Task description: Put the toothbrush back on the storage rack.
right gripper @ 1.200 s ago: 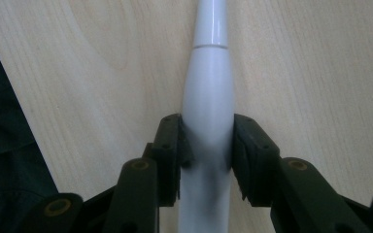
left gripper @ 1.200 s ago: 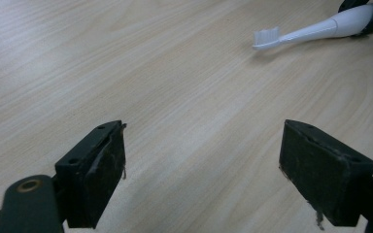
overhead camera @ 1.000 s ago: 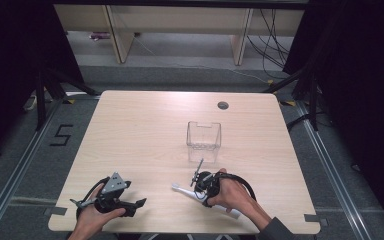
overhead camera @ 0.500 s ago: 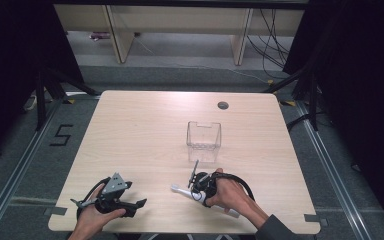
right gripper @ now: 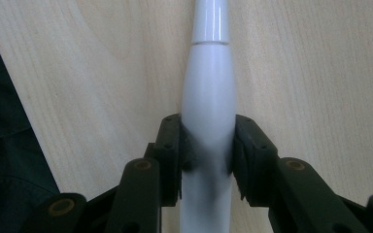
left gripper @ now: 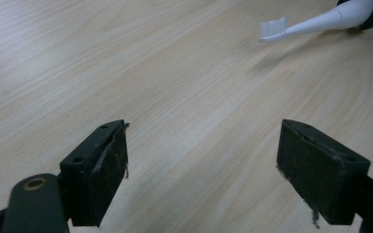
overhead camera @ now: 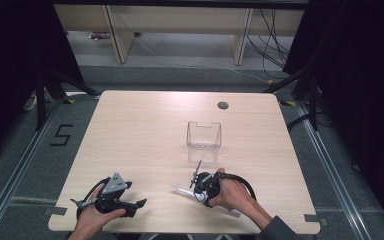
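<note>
Right claw [right gripper: 208, 145] clamped on a white toothbrush [right gripper: 209, 97] at the near middle of the table [overhead camera: 130, 130], bristles pointing left, left claw [left gripper: 201, 165] spread wide over bare wood at near left, clear box [overhead camera: 204, 135] farther back, near the table's centre

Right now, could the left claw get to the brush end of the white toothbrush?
Probably yes. The left claw is open and bare wooden table lies between it and the white bristle head of the toothbrush, which the right claw holds by the handle.
</note>
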`<action>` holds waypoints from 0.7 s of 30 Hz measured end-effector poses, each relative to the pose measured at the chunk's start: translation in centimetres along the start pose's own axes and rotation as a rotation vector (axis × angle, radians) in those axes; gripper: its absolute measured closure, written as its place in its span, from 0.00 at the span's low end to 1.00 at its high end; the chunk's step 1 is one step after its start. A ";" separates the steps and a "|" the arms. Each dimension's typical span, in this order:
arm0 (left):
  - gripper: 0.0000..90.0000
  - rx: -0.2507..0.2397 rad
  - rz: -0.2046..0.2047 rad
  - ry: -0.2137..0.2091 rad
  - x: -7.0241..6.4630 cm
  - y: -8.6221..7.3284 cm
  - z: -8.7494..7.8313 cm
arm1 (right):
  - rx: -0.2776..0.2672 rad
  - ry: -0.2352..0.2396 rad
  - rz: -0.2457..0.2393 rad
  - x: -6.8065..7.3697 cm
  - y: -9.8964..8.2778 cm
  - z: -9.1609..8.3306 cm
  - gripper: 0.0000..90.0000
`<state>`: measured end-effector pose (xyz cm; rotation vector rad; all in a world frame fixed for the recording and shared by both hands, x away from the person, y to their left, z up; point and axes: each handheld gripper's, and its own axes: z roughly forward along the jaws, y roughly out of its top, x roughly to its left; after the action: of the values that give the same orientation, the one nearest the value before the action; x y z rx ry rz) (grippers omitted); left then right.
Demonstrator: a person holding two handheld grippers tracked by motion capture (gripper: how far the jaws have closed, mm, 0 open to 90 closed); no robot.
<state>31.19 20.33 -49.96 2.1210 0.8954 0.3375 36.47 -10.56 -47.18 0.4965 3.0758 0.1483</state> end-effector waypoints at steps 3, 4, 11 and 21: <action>0.20 0.000 0.001 0.000 0.0 0.0 0.0 | -0.027 0.003 0.020 0.0 -0.3 -0.4 0.74; 0.20 0.001 0.001 0.000 0.0 0.0 0.0 | -0.038 0.004 0.024 -0.1 -0.5 -0.7 0.74; 0.20 -0.013 -0.017 -0.005 -0.1 0.0 0.0 | -0.125 0.004 0.063 -0.2 -1.6 -2.6 0.74; 0.20 -0.002 -0.018 -0.007 -0.1 0.0 0.1 | -0.364 0.000 0.101 -1.4 -3.6 -5.3 0.74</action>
<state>31.15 20.26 -50.01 2.1104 0.9092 0.3218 36.50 -14.91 -42.30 0.6255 2.9212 0.6922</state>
